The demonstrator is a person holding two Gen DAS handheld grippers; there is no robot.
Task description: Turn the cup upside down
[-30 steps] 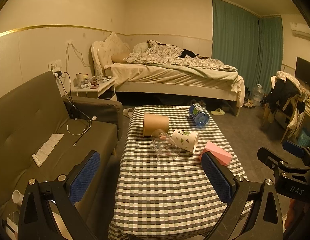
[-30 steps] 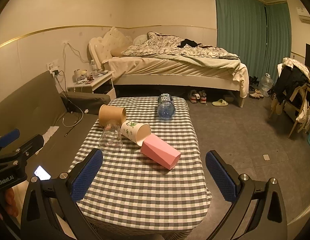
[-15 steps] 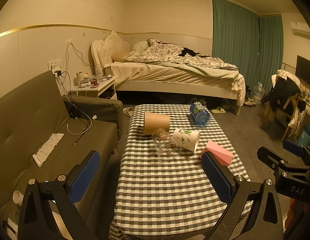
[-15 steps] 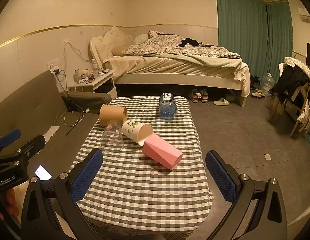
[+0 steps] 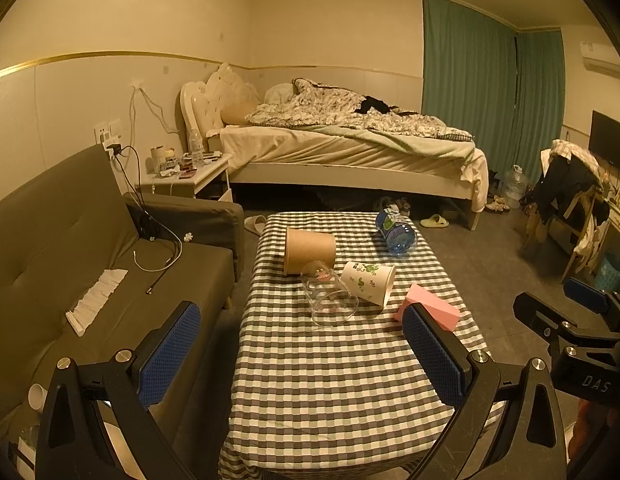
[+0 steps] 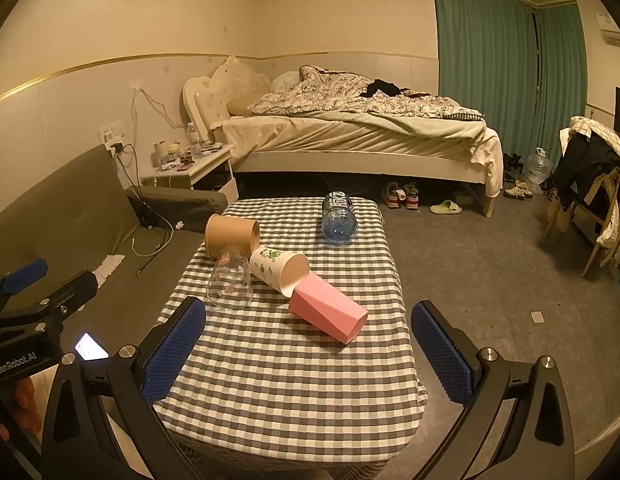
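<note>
Several cups lie on their sides on a checked table (image 5: pixel 333 384) (image 6: pixel 278 380): a brown paper cup (image 5: pixel 308 250) (image 6: pixel 231 236), a clear glass (image 5: pixel 329 298) (image 6: pixel 230 282), a white paper cup with green print (image 5: pixel 368 282) (image 6: pixel 278 270), a pink faceted cup (image 5: pixel 427 309) (image 6: pixel 327 312) and a blue plastic cup (image 5: pixel 395 230) (image 6: pixel 338 218). My left gripper (image 5: pixel 302 354) is open and empty, above the table's near end. My right gripper (image 6: pixel 308 350) is open and empty, above the near edge, short of the pink cup.
A grey sofa (image 5: pixel 70 264) runs along the table's left side, with cables and a folded cloth on it. A bed (image 5: pixel 349 152) and a nightstand (image 5: pixel 190 180) stand beyond the table. A chair with clothes (image 6: pixel 589 184) stands at the right. Bare floor lies right of the table.
Both grippers have drawn back and risen slightly, so the table looks a little farther away. The cups have not moved. Both grippers stay open.
</note>
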